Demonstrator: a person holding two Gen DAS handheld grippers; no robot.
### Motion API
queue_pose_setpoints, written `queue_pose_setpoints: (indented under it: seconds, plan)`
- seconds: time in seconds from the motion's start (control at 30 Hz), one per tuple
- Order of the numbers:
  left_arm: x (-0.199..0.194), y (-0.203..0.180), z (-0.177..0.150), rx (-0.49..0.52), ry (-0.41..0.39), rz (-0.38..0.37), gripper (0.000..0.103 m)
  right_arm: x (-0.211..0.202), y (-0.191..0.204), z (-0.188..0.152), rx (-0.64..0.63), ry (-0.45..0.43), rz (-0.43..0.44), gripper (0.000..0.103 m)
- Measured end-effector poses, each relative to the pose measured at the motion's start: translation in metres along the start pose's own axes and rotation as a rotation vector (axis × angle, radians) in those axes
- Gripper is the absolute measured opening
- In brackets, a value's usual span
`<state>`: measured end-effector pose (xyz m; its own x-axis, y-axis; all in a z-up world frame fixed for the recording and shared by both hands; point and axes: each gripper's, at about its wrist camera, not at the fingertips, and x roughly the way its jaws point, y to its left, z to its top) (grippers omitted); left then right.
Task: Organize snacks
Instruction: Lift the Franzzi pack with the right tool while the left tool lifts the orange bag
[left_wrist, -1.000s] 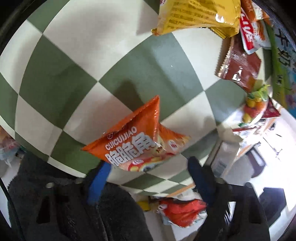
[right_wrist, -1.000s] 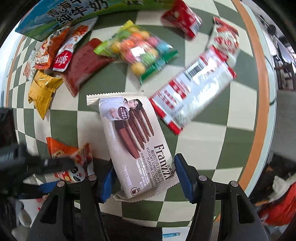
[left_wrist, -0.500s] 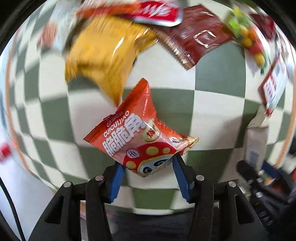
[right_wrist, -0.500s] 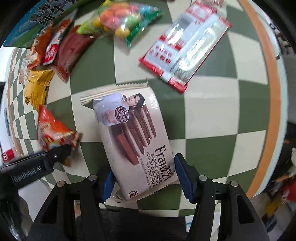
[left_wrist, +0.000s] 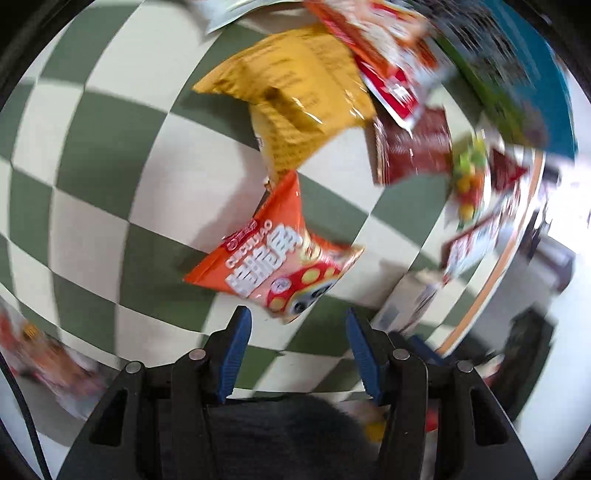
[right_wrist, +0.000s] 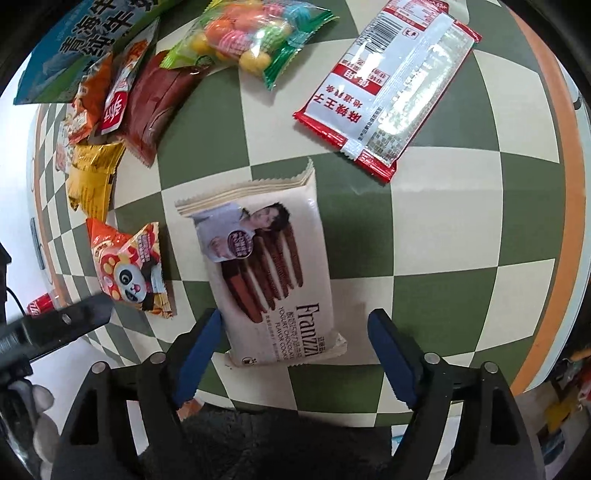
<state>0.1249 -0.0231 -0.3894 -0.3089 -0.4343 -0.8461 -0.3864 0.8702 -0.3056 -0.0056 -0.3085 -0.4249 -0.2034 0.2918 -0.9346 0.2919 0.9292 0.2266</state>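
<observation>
A cream Franzzi cookie pack (right_wrist: 266, 277) lies flat on the green-and-cream checked table (right_wrist: 443, 229). Its near end sits between the jaws of my right gripper (right_wrist: 295, 317). Those jaws are opening, and neither blue pad presses on the pack. An orange panda snack bag (left_wrist: 273, 258) (right_wrist: 125, 266) lies left of the cookies. My left gripper (left_wrist: 293, 310) hovers just behind the bag's near corner, jaws apart and not touching it. One dark finger of the left gripper (right_wrist: 66, 325) shows at the bag's edge in the right wrist view.
A yellow bag (right_wrist: 92, 177), a brown-red pouch (right_wrist: 155, 103), a bag of coloured candy (right_wrist: 251, 37), a long red-and-white pack (right_wrist: 388, 85) and a blue-green milk package (right_wrist: 74, 48) lie across the far side. The table's orange rim (right_wrist: 561, 221) curves on the right.
The right jaws have spread off the cookie pack that they pinched before. The left gripper has drawn back and rolled, so the orange bag now sits ahead of its pads.
</observation>
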Motion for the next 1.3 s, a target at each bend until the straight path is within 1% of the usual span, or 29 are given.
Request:
queue_pose_setpoints:
  seconds: [0.03,0.07,0.1,0.13,0.17,0.3,0.37,0.4,0.47,0.53,0.6,0.63,0.67,0.7,0.73,0.9,0.93,0.97,1.03,1.2,1.23,1.3]
  plan:
    - [0.002,0.001,0.002,-0.029,0.007,-0.013,0.051,0.0,-0.001,0.001,0.003,0.003,0.003,0.084]
    - [0.006,0.002,0.006,-0.055,0.007,-0.015,0.051,-0.003,0.013,0.006,0.005,0.004,0.002,0.084]
    - [0.007,0.003,0.014,-0.071,0.004,-0.009,0.051,-0.002,0.012,0.008,0.006,0.005,-0.002,0.084]
    - [0.009,0.001,0.019,-0.07,0.0,0.021,0.051,0.002,0.017,0.008,0.004,0.007,-0.008,0.084]
    - [0.009,-0.005,0.026,-0.06,-0.002,0.057,0.051,0.012,0.031,0.007,0.006,0.007,-0.01,0.084]
    - [0.026,-0.02,0.033,0.023,-0.018,0.2,0.052,0.02,0.03,0.007,0.021,0.012,-0.018,0.084]
    - [0.03,-0.03,0.034,0.063,-0.053,0.261,0.052,0.025,0.032,0.008,0.023,0.016,-0.014,0.084]
    - [0.032,-0.032,0.033,0.081,-0.076,0.285,0.051,0.026,0.032,0.007,0.022,0.014,-0.019,0.084]
    - [0.035,-0.037,0.029,0.098,-0.1,0.303,0.05,0.029,0.035,0.007,0.018,0.012,-0.03,0.084]
    - [0.038,-0.045,0.022,0.125,-0.125,0.316,0.046,0.029,0.037,0.005,0.009,-0.007,-0.053,0.083]
    - [0.041,-0.055,0.014,0.168,-0.152,0.34,0.039,0.027,0.036,0.003,-0.013,-0.029,-0.074,0.079]
    - [0.042,-0.059,0.009,0.188,-0.166,0.353,0.038,0.026,0.038,0.001,-0.017,-0.037,-0.084,0.073]
    - [0.042,-0.061,0.005,0.208,-0.181,0.367,0.036,0.023,0.038,0.0,-0.033,-0.053,-0.101,0.064]
    - [0.042,-0.063,0.001,0.227,-0.194,0.38,0.035,0.023,0.041,-0.001,-0.042,-0.065,-0.106,0.058]
    - [0.041,-0.066,0.0,0.242,-0.201,0.393,0.034,0.021,0.041,-0.002,-0.051,-0.074,-0.098,0.054]
    - [0.039,-0.076,-0.023,0.29,-0.23,0.41,0.031,0.019,0.034,-0.007,-0.057,-0.072,-0.072,0.052]
    - [0.031,-0.076,-0.025,0.292,-0.238,0.41,0.031,0.019,0.032,-0.007,-0.061,-0.073,-0.07,0.051]
    - [0.024,-0.084,-0.027,0.298,-0.242,0.408,0.031,0.017,0.027,-0.008,-0.066,-0.075,-0.068,0.051]
    - [0.019,-0.085,-0.036,0.302,-0.249,0.393,0.03,0.013,0.019,-0.011,-0.064,-0.077,-0.05,0.05]
    - [-0.011,-0.075,-0.044,0.305,-0.261,0.358,0.028,0.0,0.014,-0.015,-0.06,-0.075,-0.003,0.046]
    - [-0.015,-0.071,-0.046,0.298,-0.262,0.341,0.028,-0.002,0.021,-0.018,-0.057,-0.076,0.0,0.046]
    - [-0.035,-0.061,-0.043,0.288,-0.263,0.333,0.028,-0.004,0.019,-0.018,-0.053,-0.079,0.01,0.046]
